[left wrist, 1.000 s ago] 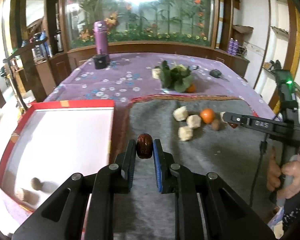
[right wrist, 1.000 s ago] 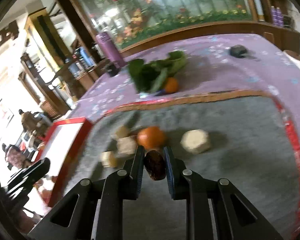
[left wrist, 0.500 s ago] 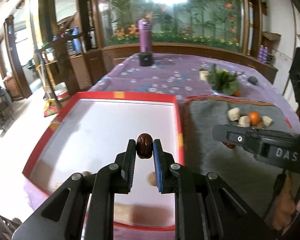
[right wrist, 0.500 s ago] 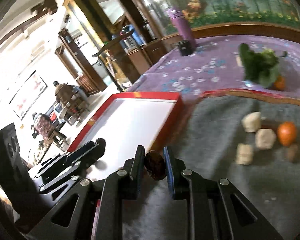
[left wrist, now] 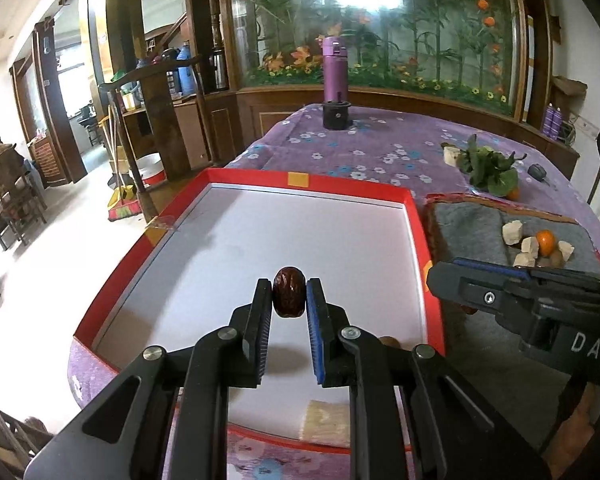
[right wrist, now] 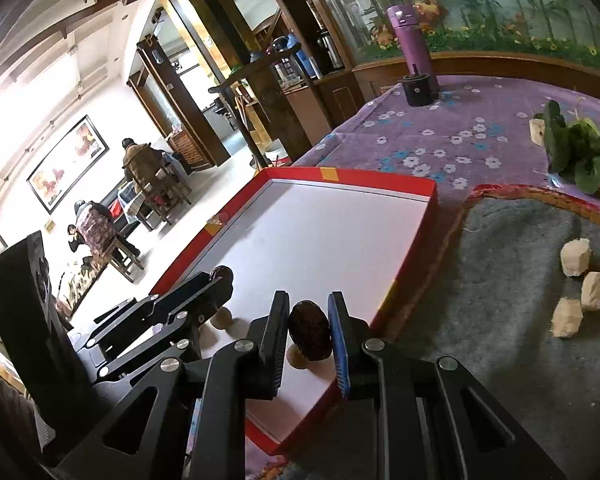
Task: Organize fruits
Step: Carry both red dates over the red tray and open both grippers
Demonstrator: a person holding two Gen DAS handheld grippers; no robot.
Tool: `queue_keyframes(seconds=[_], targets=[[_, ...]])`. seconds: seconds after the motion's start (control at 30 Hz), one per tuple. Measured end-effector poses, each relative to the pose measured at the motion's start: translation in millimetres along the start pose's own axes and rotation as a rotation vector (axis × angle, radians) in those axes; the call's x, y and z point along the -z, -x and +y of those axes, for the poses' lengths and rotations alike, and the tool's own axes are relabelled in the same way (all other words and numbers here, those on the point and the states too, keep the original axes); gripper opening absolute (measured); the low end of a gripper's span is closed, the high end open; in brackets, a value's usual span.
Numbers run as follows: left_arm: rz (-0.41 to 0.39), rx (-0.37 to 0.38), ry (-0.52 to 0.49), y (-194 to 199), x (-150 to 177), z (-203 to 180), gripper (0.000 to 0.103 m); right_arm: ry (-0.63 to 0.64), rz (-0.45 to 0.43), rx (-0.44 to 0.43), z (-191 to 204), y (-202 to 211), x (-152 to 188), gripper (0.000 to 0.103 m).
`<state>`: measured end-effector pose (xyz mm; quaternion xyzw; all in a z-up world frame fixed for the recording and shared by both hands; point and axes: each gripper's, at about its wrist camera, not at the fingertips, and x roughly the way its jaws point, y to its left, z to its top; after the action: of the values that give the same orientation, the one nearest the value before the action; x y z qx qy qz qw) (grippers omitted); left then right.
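Note:
My left gripper (left wrist: pixel 288 298) is shut on a dark red date (left wrist: pixel 288 297) and holds it above the near part of the red-rimmed white tray (left wrist: pixel 308 180). My right gripper (right wrist: pixel 309 330) is shut on a second dark date (right wrist: pixel 309 336) above the tray's near right corner (right wrist: pixel 404 272). The right gripper also shows at the right of the left wrist view (left wrist: pixel 512 292). The left gripper with its date shows in the right wrist view (right wrist: pixel 220 280). Round light fruits (right wrist: pixel 220 318) lie in the tray near it. An orange (left wrist: pixel 546 241) and pale chunks (left wrist: pixel 512 233) lie on the grey mat (left wrist: pixel 468 228).
A purple flask (left wrist: pixel 334 66) and a black cup (left wrist: pixel 337 116) stand at the far end of the purple flowered tablecloth (left wrist: pixel 380 148). Leafy greens (left wrist: pixel 488 166) lie beyond the mat. A pale block (left wrist: pixel 326 422) lies in the tray's near edge. The table edge drops off at left.
Both grippers have moved left from over the grey mat to over the tray, each still holding its date. The tray now fills the middle of both views.

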<state>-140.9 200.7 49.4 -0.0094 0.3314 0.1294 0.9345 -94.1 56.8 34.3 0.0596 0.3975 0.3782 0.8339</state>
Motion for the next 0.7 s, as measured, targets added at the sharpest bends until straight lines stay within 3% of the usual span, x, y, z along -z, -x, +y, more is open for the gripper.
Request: queue_keyframes(seconds=[0.4,0.7], targets=[[0.012,-0.047,0.008,-7,4,14,0.015,0.031,0.051,-0.005,19,-18,7,0.020],[0.031,-0.134,-0.018,-15,8,16,0.015,0.033,0.111,0.012,22,-36,14,0.024]])
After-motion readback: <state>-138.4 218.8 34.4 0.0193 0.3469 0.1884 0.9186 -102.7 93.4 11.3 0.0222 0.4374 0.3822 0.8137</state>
